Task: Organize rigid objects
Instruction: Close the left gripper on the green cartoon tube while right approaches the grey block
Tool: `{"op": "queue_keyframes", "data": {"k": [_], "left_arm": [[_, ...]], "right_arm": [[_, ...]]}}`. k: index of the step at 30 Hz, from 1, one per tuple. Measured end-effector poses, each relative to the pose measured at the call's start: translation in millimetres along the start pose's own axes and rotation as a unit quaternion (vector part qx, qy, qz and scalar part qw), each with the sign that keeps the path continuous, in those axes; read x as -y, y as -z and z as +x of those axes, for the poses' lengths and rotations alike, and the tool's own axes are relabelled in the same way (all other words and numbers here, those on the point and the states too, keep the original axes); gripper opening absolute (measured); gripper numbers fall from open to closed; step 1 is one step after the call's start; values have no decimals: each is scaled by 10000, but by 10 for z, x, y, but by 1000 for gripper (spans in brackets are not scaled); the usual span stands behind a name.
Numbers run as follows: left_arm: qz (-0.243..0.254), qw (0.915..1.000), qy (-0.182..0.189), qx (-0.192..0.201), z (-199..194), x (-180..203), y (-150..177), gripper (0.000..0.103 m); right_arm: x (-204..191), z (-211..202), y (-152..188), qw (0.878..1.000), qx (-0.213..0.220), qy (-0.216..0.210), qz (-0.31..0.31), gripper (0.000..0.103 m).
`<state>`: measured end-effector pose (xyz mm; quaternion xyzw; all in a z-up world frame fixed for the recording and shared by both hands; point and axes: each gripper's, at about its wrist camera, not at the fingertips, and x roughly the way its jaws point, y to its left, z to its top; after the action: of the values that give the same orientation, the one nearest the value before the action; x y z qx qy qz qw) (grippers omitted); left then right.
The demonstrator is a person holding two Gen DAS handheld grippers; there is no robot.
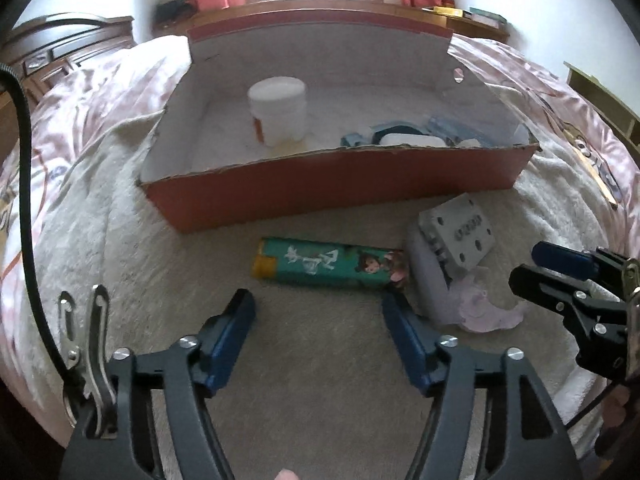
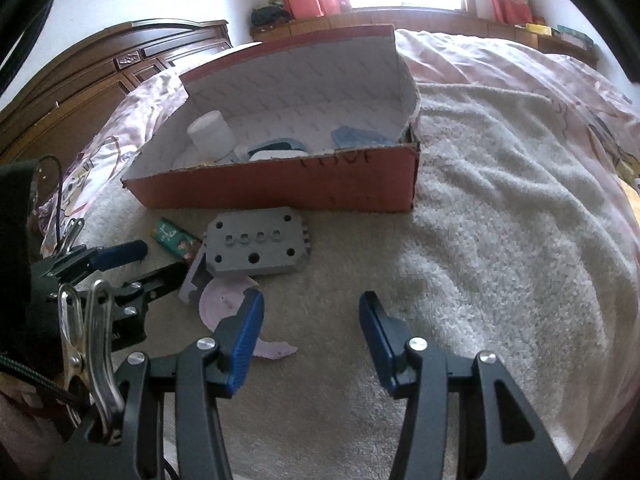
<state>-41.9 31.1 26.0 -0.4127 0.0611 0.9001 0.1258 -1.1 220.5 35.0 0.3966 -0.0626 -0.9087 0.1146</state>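
On the bed, both the left gripper [image 1: 318, 310] and right gripper [image 2: 311, 314] hang open and empty near the green tube [image 1: 330, 264] and red box [image 1: 340, 190].

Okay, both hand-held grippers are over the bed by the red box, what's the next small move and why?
Probably ease the left hand-held gripper forward and down over the green tube. Its jaws stand open and empty, the tube lies crosswise just ahead of them, outside the red box, which already holds a white jar.

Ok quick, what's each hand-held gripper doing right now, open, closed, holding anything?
Left hand-held gripper: open, holding nothing, above the teal box.
Right hand-held gripper: open, holding nothing.
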Motion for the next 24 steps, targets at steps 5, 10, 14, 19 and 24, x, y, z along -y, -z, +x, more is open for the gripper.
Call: {"op": "queue_keyframes", "data": {"k": [5, 10, 14, 19, 24], "left_arm": [[52, 9998, 170, 50, 47, -17, -37, 86], [107, 9998, 176, 79, 98, 23, -77, 91], [204, 9997, 109, 98, 147, 54, -103, 96], [120, 9998, 156, 68, 176, 15, -141, 96], [105, 9999, 95, 94, 171, 24, -152, 94]], "right_arm": [[-6, 2, 8, 10000, 2, 7, -24, 52], [1, 9, 10, 10000, 9, -10, -9, 53], [3, 11, 12, 10000, 12, -27, -25, 53], [6, 17, 19, 10000, 33, -55, -12, 55], [-13, 26, 25, 10000, 58, -52, -60, 58]]}}
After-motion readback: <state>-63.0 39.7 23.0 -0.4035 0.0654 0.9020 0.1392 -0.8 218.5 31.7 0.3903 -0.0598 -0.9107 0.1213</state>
